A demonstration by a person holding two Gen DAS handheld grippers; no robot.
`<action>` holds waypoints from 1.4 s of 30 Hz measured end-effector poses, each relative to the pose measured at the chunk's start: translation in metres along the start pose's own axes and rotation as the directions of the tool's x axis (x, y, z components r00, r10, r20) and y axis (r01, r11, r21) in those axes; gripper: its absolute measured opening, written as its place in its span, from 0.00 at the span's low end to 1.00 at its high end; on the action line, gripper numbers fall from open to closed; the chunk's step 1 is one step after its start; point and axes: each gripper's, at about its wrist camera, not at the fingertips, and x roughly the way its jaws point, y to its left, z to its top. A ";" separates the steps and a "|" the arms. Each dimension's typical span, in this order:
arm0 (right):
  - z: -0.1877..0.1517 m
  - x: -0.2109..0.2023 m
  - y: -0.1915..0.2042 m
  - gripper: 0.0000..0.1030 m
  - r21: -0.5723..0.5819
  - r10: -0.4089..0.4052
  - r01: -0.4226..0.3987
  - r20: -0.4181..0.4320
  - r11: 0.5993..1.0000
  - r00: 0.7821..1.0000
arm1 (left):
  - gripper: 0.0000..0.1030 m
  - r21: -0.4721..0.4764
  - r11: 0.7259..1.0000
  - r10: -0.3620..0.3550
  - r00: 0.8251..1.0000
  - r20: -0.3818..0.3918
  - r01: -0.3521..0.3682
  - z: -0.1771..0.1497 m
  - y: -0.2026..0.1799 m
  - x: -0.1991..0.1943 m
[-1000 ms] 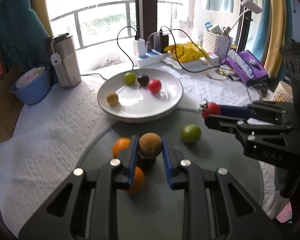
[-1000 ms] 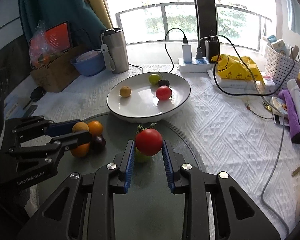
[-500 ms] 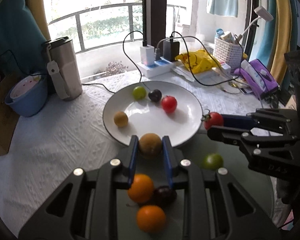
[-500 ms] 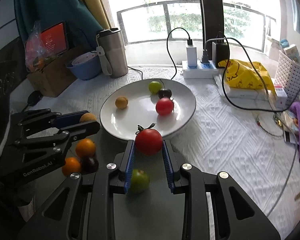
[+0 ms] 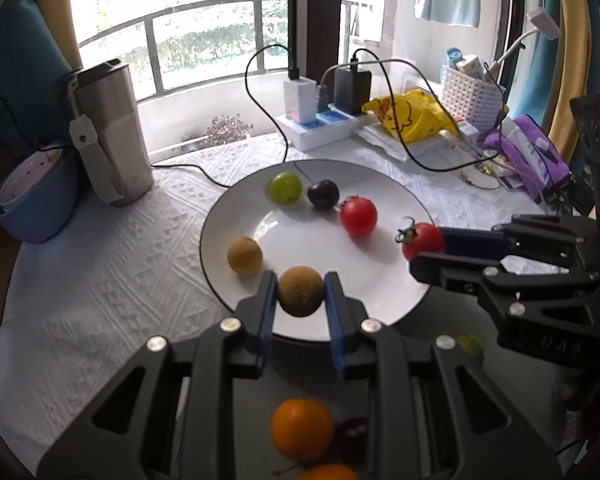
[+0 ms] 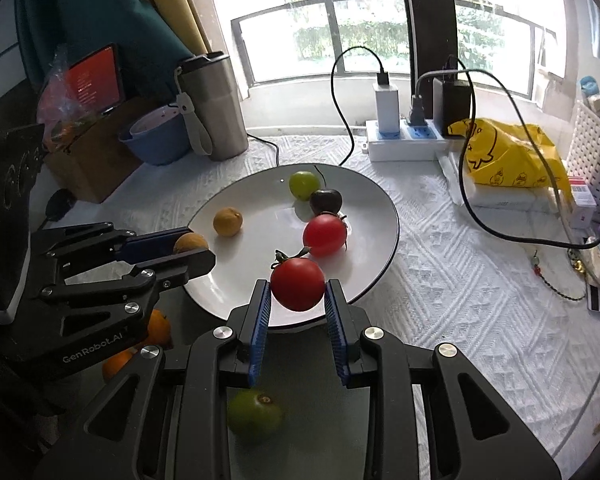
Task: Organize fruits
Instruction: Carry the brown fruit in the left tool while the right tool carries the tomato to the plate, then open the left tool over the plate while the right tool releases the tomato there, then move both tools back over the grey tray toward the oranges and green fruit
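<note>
Four fruits on plate. Left claw clamps brown fruit, right claw clamps tomato, both over plate. Oranges, green fruit left on worktop.

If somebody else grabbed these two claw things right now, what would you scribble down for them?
Left gripper: shut on a brown fruit, over the plate's near rim.
Right gripper: shut on a red tomato, also over the near rim.
Done: four fruits lie on the plate: green, dark, red, tan.
Left: set both held fruits down, then fetch the oranges and the green fruit from the dark mat.
</note>
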 end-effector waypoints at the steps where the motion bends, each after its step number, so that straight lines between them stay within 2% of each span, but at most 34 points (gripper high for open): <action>1: 0.000 0.001 0.000 0.29 0.000 0.001 -0.001 -0.001 1.000 1.000 | 0.24 0.001 1.000 -0.002 1.000 -0.004 0.002 0.001 0.000 0.002; 12: 0.003 0.009 -0.001 0.29 -0.003 0.004 -0.004 -0.002 1.000 1.000 | 0.24 -0.013 1.000 -0.006 0.999 -0.035 0.006 0.001 0.004 0.015; 27: 0.004 -0.001 -0.007 0.29 0.027 0.004 -0.005 0.025 1.000 1.000 | 0.26 -0.043 0.999 0.025 0.999 -0.038 -0.027 0.006 0.001 0.009; 34: 0.002 -0.015 -0.011 0.29 0.034 0.009 -0.010 0.047 0.999 0.999 | 0.30 -0.050 0.997 0.057 0.998 -0.009 -0.057 0.008 -0.008 -0.010; 35: 0.001 -0.018 -0.011 0.29 0.034 0.010 -0.011 0.051 0.999 0.999 | 0.32 -0.054 0.997 0.061 0.998 -0.003 -0.061 0.008 -0.009 -0.014; 37: 0.000 -0.023 -0.012 0.29 0.032 0.012 -0.014 0.060 0.999 0.998 | 0.43 -0.064 0.996 0.062 0.998 0.005 -0.061 0.008 -0.012 -0.019; 38: 0.000 -0.025 -0.012 0.29 0.032 0.013 -0.015 0.063 0.999 0.998 | 0.45 -0.067 0.996 0.057 0.998 0.008 -0.056 0.008 -0.013 -0.021; 42: -0.001 -0.036 -0.011 0.29 0.029 0.010 -0.012 0.077 1.000 0.997 | 0.45 -0.063 0.996 0.064 0.998 0.017 -0.063 0.007 -0.020 -0.031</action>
